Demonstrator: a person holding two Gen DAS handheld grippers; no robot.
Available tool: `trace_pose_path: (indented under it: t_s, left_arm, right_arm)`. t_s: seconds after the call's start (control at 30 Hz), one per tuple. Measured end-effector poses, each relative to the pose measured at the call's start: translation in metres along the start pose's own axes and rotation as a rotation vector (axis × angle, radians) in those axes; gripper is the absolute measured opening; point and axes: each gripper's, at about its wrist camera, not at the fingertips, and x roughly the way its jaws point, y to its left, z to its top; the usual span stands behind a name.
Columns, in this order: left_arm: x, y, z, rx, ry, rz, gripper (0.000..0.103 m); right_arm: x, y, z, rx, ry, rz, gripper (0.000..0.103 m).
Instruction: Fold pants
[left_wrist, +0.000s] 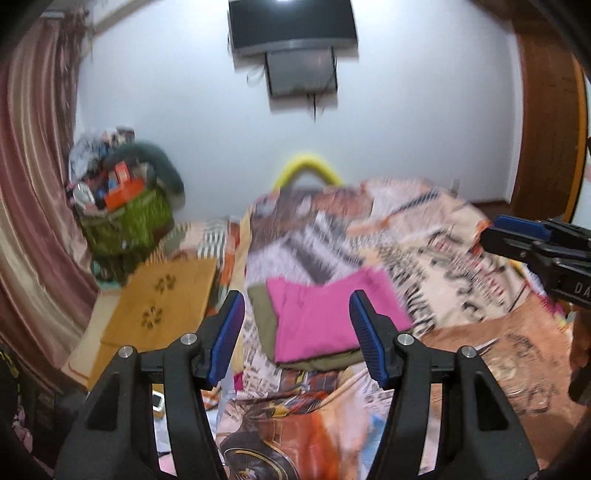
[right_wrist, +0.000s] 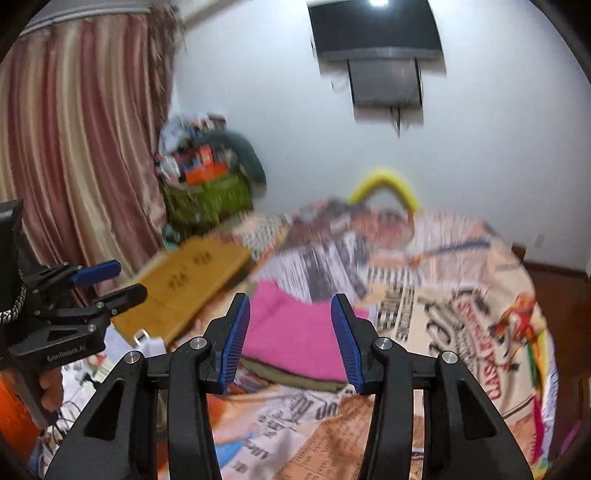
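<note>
Folded pink pants (left_wrist: 328, 314) lie on top of a folded olive garment (left_wrist: 264, 317) on the bed, whose printed bedspread (left_wrist: 461, 266) covers it. My left gripper (left_wrist: 297, 332) is open and empty, held above and short of the stack. My right gripper (right_wrist: 290, 334) is open and empty, also held back from the pink pants (right_wrist: 295, 332). The right gripper shows at the right edge of the left wrist view (left_wrist: 517, 236), and the left gripper shows at the left of the right wrist view (right_wrist: 107, 280). Both views are blurred.
A yellow-brown board (left_wrist: 162, 299) lies left of the bed. A green bag stuffed with items (left_wrist: 125, 218) stands by the striped curtain (left_wrist: 33, 184). A TV (left_wrist: 291, 26) hangs on the white wall. A wooden door frame (left_wrist: 546, 122) is at right.
</note>
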Motion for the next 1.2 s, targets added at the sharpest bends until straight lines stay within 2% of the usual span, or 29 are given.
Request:
trace_pose_path:
  t_s: [0.17, 0.4, 0.57, 0.63, 0.7, 0.8, 0.87, 0.9, 1.13, 1.2]
  left_arm:
    - [-0.074, -0.009, 0.012, -0.019, -0.132, -0.018, 0.059]
    - [-0.154, -0.027, 0.005, -0.018, -0.291, 0.004, 0.059]
    - [-0.187, -0.033, -0.007, -0.040, -0.351, 0.017, 0.060]
    - [-0.197, -0.035, -0.013, -0.050, -0.368, 0.020, 0.063]
    - [-0.206, -0.036, -0.018, -0.058, -0.378, 0.012, 0.071]
    - [-0.213, -0.039, -0.025, -0.057, -0.391, 0.024, 0.082]
    - [-0.216, -0.039, -0.028, -0.064, -0.396, 0.026, 0.089]
    - [-0.215, -0.038, -0.029, -0.070, -0.395, 0.027, 0.093]
    - [-0.217, -0.041, -0.037, -0.075, -0.399, 0.027, 0.103]
    - [-0.217, -0.041, -0.038, -0.072, -0.403, 0.026, 0.103]
  right_arm:
    - [-0.068, 0.026, 0.009, -0.045, -0.162, 0.005, 0.042]
    - [-0.130, 0.054, -0.002, -0.085, -0.307, 0.024, 0.042]
    - [-0.148, 0.060, -0.016, -0.064, -0.351, 0.031, 0.042]
    - [-0.153, 0.061, -0.021, -0.050, -0.356, 0.033, 0.042]
    - [-0.157, 0.062, -0.024, -0.049, -0.359, 0.029, 0.042]
    - [-0.165, 0.065, -0.029, -0.047, -0.367, 0.001, 0.056]
    - [-0.169, 0.066, -0.031, -0.042, -0.379, -0.016, 0.070]
    - [-0.171, 0.066, -0.031, -0.040, -0.384, -0.023, 0.073]
    - [-0.177, 0.069, -0.031, -0.039, -0.392, -0.059, 0.103]
    - [-0.179, 0.070, -0.032, -0.047, -0.396, -0.067, 0.103]
